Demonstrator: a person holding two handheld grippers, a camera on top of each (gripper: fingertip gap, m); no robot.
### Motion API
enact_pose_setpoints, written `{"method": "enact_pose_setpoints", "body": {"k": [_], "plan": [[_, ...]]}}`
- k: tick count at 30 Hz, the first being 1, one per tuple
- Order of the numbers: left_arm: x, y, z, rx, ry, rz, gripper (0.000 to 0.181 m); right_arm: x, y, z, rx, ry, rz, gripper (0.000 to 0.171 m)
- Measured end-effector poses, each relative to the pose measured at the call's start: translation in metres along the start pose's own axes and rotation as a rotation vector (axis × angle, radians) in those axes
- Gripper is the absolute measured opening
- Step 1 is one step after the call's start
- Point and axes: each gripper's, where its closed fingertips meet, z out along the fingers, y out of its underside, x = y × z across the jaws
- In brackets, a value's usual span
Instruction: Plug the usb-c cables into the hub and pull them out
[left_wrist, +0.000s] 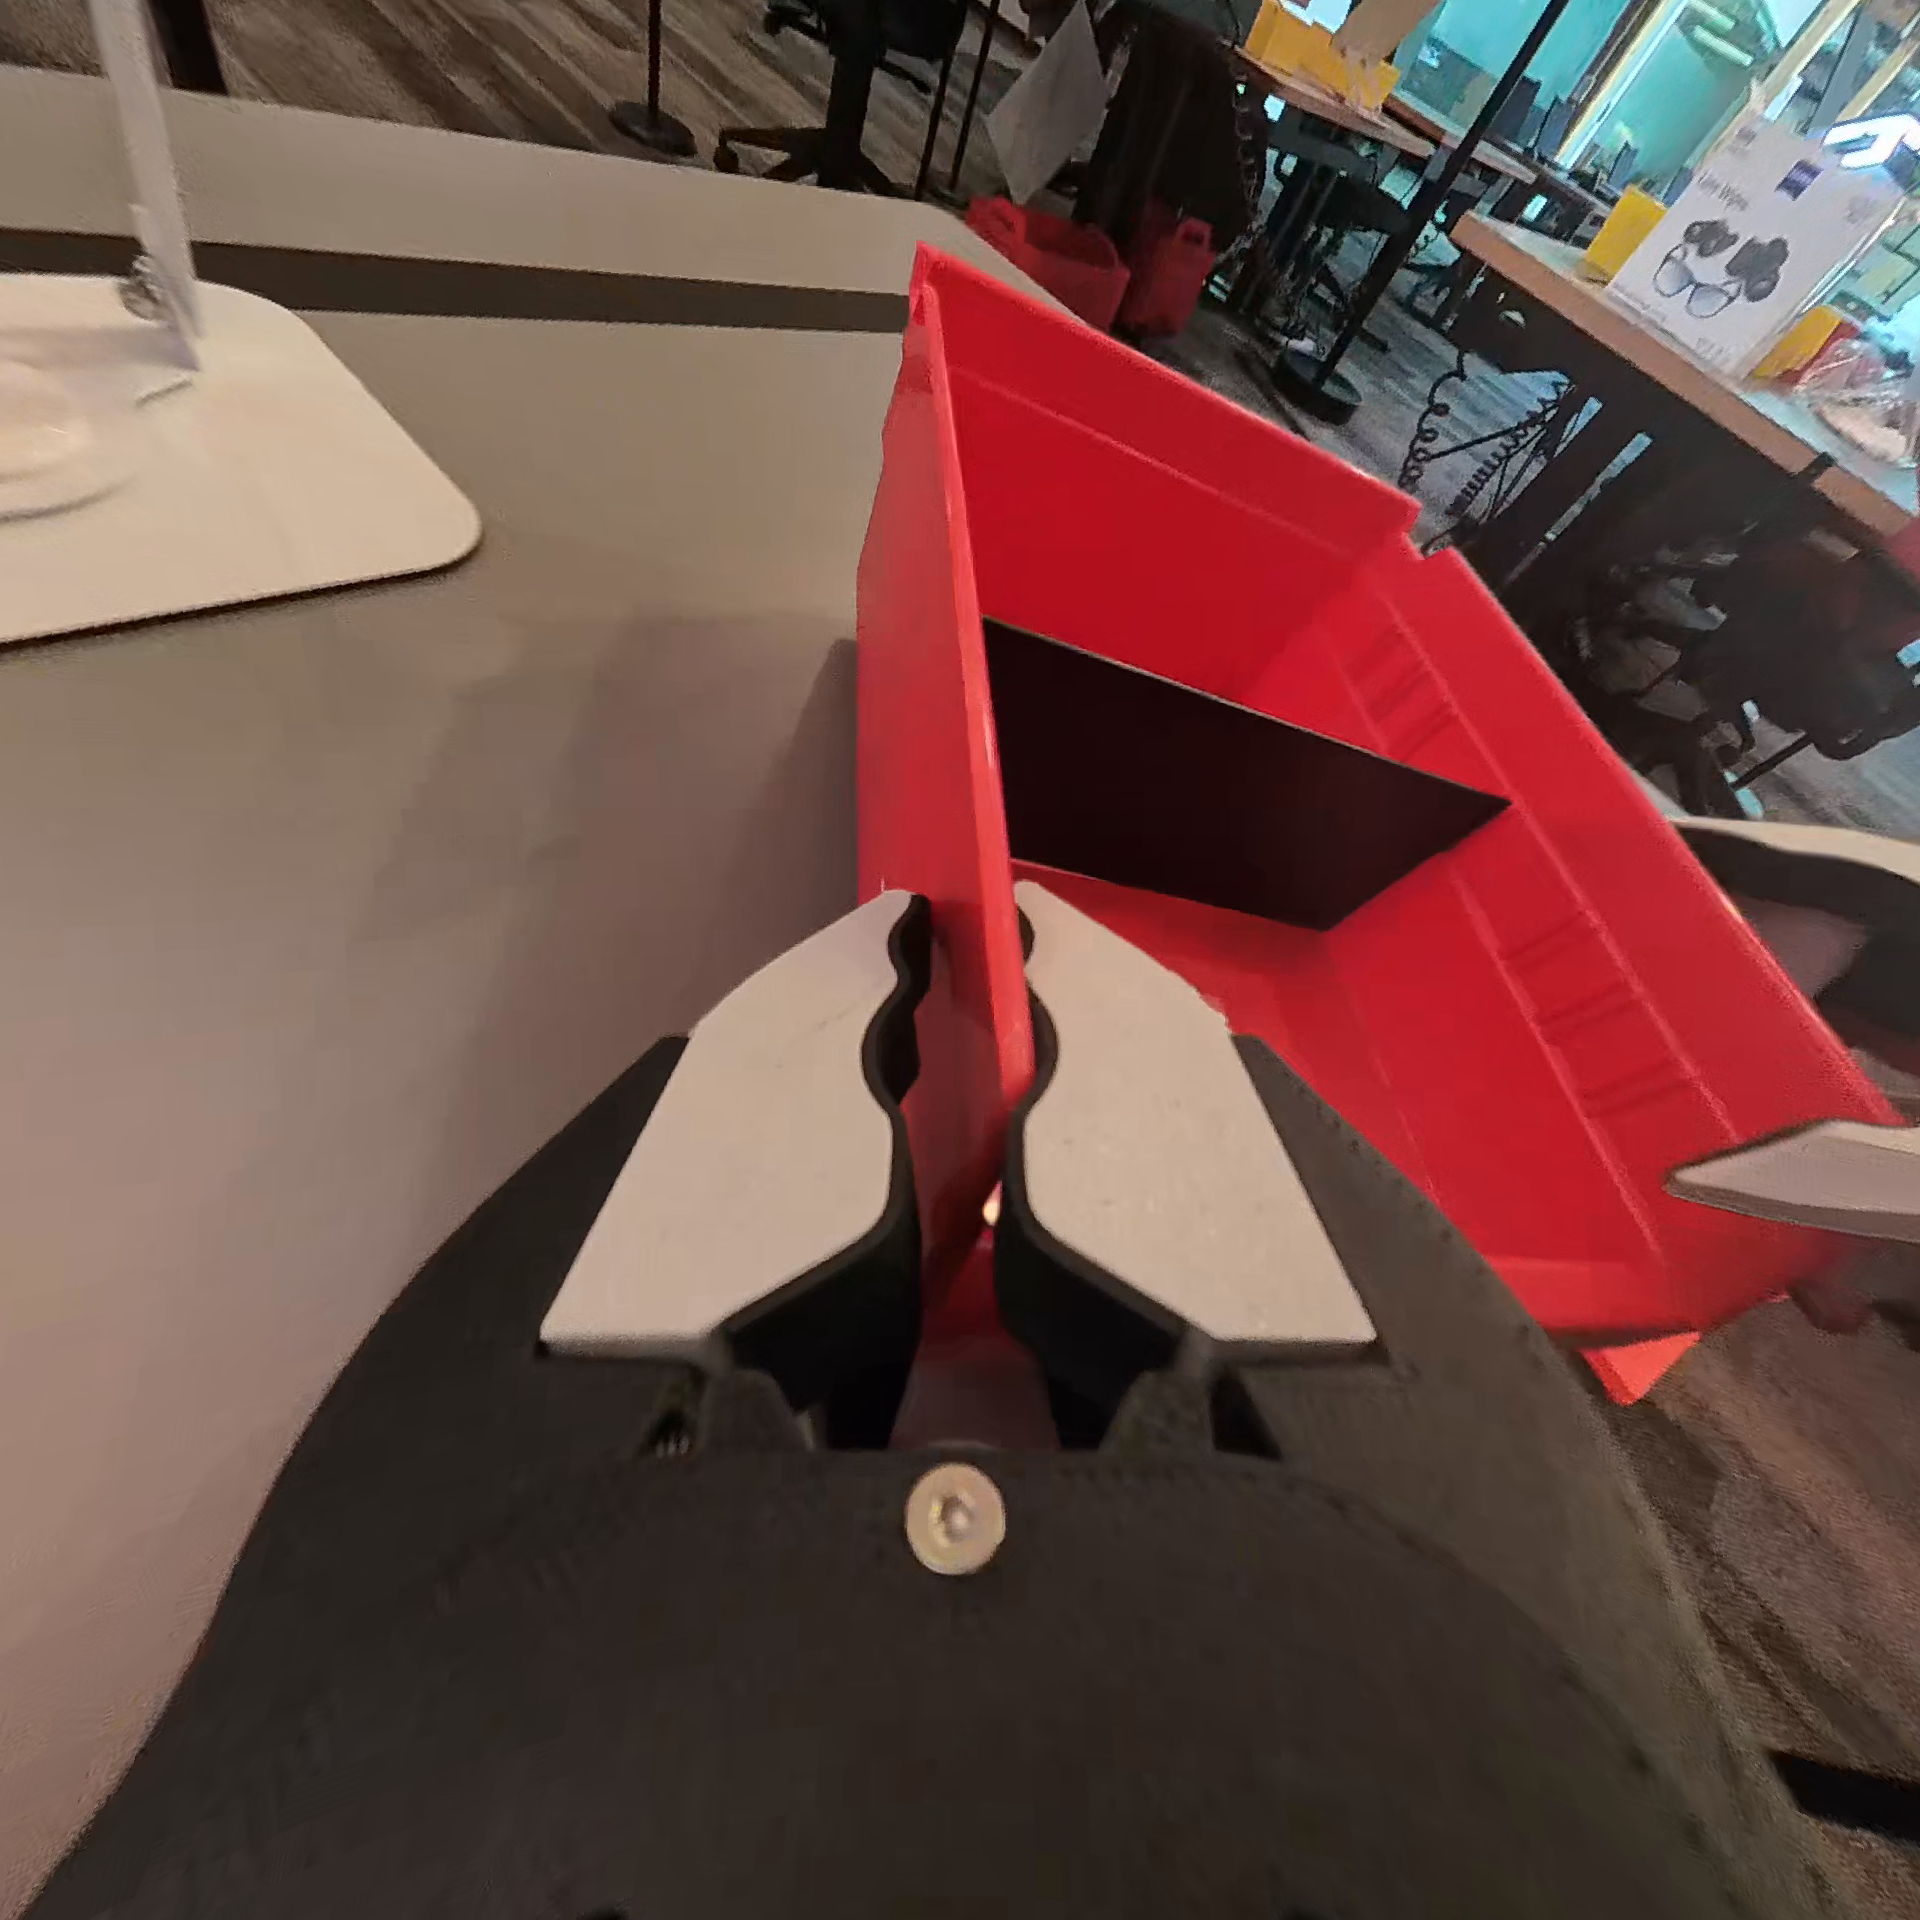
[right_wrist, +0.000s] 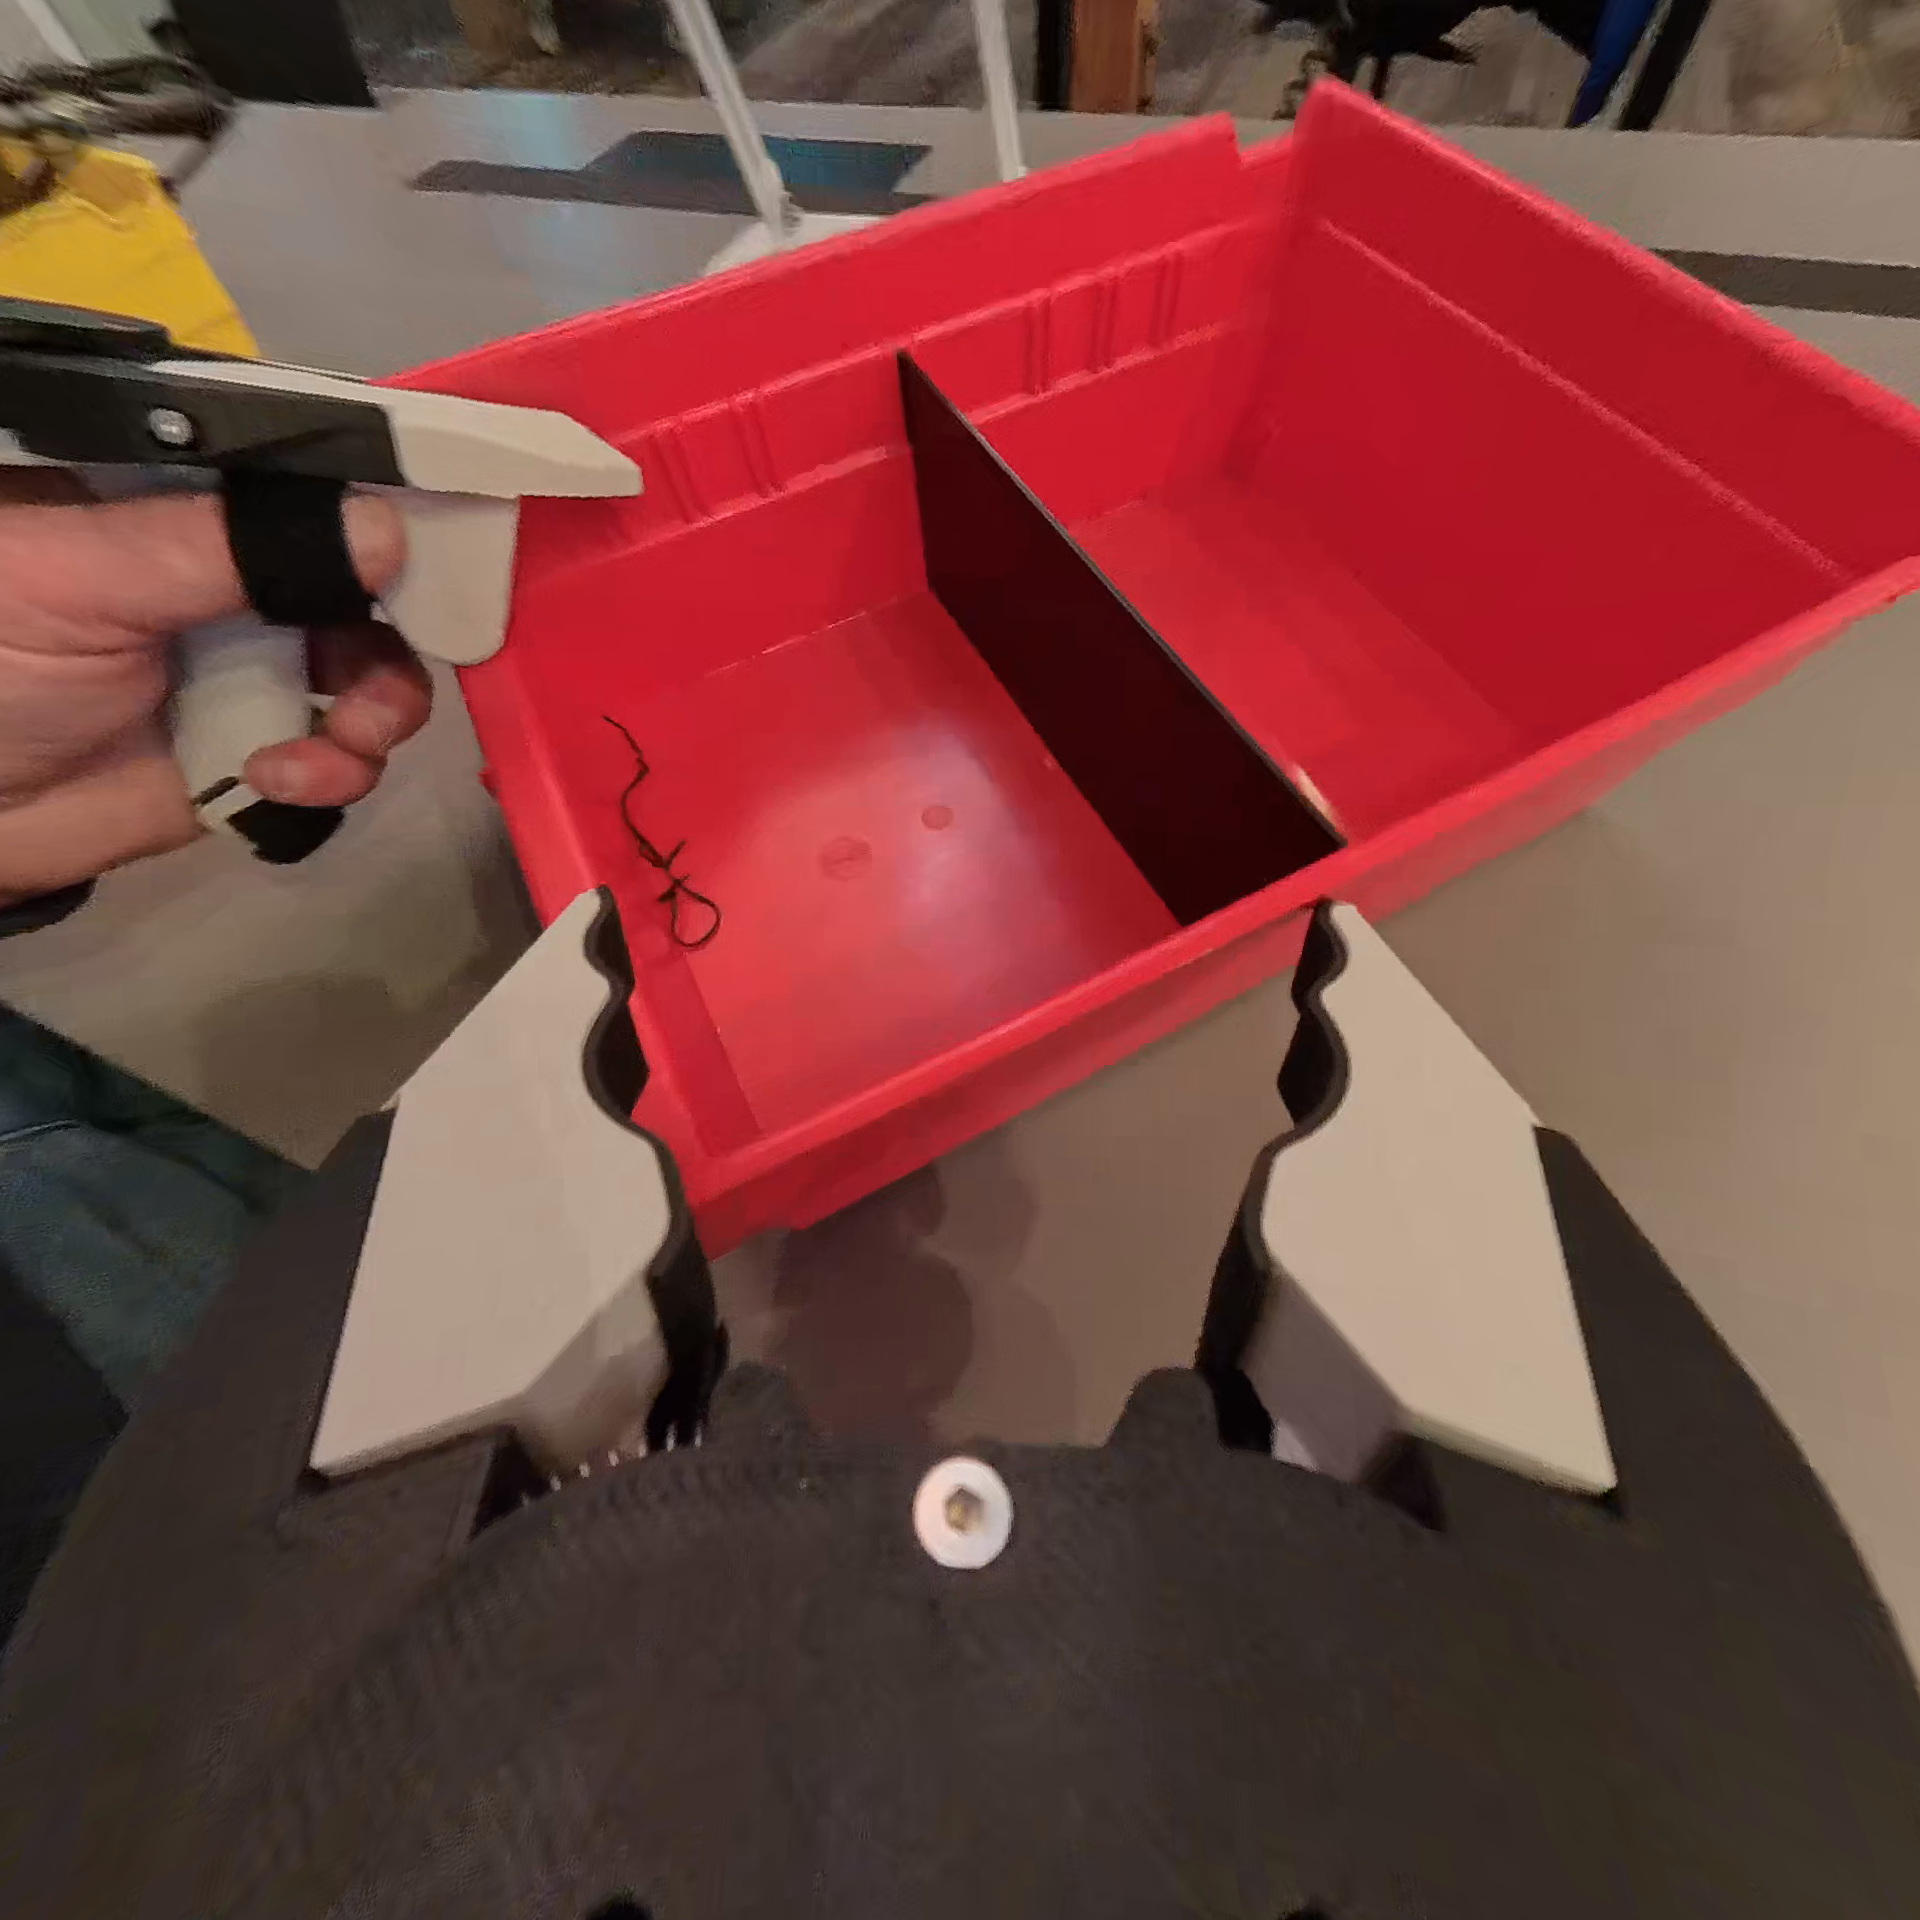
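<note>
Your right gripper (left_wrist: 1803, 1184) cut off at left-wrist frame edge (one fingertip showing); red bin (left_wrist: 1195, 540) corner behind your left gripper (left_wrist: 971, 925)

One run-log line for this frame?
left hand-held gripper: shut on red plastic bin wall | right hand-held gripper: open | no cables or hub visible

The left gripper (left_wrist: 971, 914) is clamped narrow on a thin wall, held by a hand (right_wrist: 125, 665); the right gripper (right_wrist: 961, 914) gapes wide.
</note>
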Motion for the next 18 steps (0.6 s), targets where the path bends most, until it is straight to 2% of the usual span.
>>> {"method": "enact_pose_setpoints", "body": {"k": [3, 5, 9, 12, 13, 15, 18], "plan": [[0.013, 0.004, 0.015, -0.002, 0.010, 0.016, 0.014, 0.023, 0.008, 0.004, -0.053, 0.069, -0.057, 0.123], [0.022, 0.011, 0.023, -0.034, 0.035, -0.004, 0.020, 0.038, 0.007, 0.003, -0.059, 0.095, -0.059, 0.114], [0.048, 0.022, 0.031, -0.095, 0.161, 0.011, 0.034, 0.076, 0.006, -0.004, -0.074, 0.121, -0.028, 0.074], [0.071, 0.026, 0.033, -0.162, 0.272, 0.055, 0.048, 0.104, 0.006, -0.008, -0.098, 0.166, -0.042, 0.052], [0.078, 0.028, 0.032, -0.189, 0.315, 0.061, 0.052, 0.112, 0.006, -0.008, -0.107, 0.181, -0.050, 0.044], [0.087, 0.025, 0.021, -0.205, 0.365, 0.068, 0.048, 0.125, 0.006, -0.008, -0.119, 0.213, -0.064, 0.028], [0.086, 0.007, -0.021, -0.155, 0.372, 0.146, 0.046, 0.142, 0.007, -0.004, -0.133, 0.275, -0.115, 0.009]]}}
